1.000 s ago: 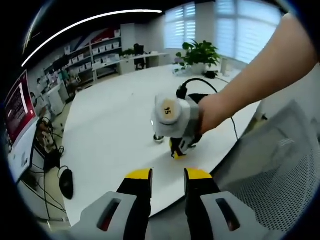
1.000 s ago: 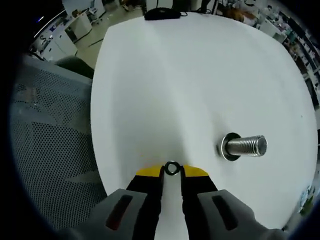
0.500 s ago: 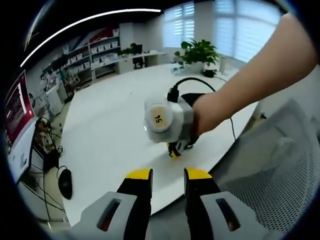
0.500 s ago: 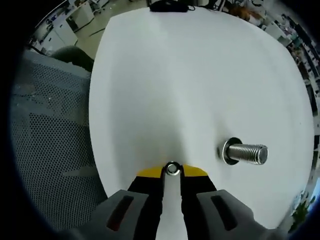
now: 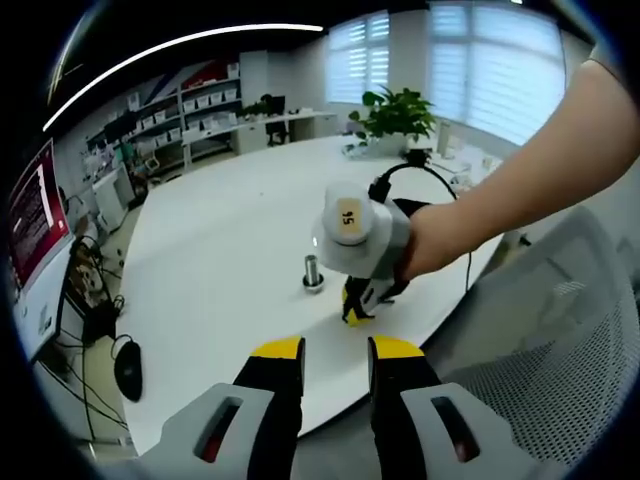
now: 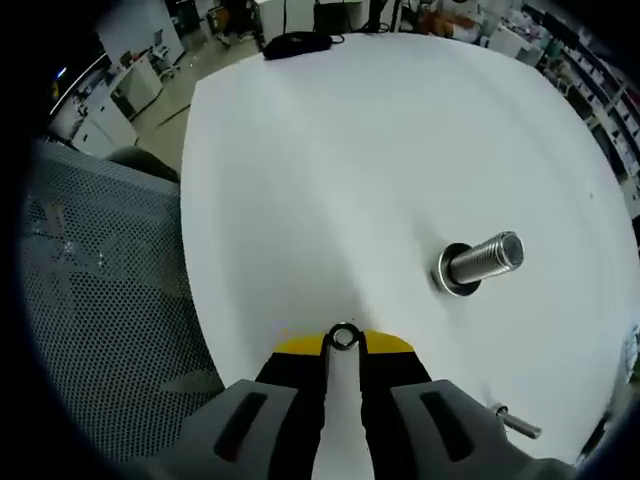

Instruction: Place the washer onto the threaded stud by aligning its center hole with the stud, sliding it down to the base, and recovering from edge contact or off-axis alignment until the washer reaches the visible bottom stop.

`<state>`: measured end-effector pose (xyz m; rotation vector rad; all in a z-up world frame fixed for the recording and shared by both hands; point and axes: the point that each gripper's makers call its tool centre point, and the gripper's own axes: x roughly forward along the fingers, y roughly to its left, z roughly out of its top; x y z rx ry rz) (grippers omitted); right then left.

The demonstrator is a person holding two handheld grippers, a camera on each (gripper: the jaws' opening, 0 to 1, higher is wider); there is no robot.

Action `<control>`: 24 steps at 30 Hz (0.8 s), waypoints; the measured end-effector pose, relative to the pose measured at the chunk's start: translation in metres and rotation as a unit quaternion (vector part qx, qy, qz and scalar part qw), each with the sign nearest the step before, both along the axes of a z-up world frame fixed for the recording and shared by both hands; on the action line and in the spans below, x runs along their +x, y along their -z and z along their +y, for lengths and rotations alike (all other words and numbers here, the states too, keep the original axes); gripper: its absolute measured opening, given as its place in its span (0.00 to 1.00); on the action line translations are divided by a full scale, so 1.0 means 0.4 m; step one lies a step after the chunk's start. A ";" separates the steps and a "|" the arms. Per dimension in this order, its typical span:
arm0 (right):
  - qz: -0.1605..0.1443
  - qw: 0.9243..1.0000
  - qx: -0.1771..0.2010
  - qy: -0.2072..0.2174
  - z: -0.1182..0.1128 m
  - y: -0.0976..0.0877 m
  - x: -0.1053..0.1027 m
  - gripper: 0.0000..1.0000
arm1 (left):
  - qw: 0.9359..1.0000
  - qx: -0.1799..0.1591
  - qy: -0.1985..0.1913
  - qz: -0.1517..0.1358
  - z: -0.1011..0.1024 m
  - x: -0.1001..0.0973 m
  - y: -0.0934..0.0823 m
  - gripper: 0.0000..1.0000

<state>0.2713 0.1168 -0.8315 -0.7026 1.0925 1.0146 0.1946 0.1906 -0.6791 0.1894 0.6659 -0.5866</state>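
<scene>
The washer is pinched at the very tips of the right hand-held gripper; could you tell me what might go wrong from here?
1. The washer is held only by its edges, so it could slip or twist out.
2. The threaded stud sits off to the side, so the washer may arrive tilted and catch on the stud's top edge.

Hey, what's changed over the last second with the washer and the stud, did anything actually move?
The right gripper has shifted and tilted above the table, seen in the left gripper view moving aside so the threaded stud is uncovered again. Nothing was let go: it stays shut on the washer, away from the stud. The stud stands where it was, and the left gripper hangs back, jaws apart and empty.
</scene>
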 end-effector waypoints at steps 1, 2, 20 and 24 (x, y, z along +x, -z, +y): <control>-0.001 1.000 0.002 0.004 -0.003 -0.004 0.002 0.13 | 1.000 0.000 0.000 -0.001 0.000 0.000 0.000 0.23; -0.002 1.000 0.008 0.014 -0.012 -0.015 0.010 0.13 | 1.000 0.000 0.001 -0.001 -0.001 0.000 0.000 0.23; -0.062 0.990 0.037 0.125 -0.253 -0.151 0.127 0.14 | 1.000 -0.009 0.001 -0.001 -0.005 0.001 -0.003 0.23; -0.072 0.988 0.037 0.131 -0.281 -0.166 0.135 0.14 | 1.000 0.003 0.012 0.008 -0.011 -0.007 0.009 0.23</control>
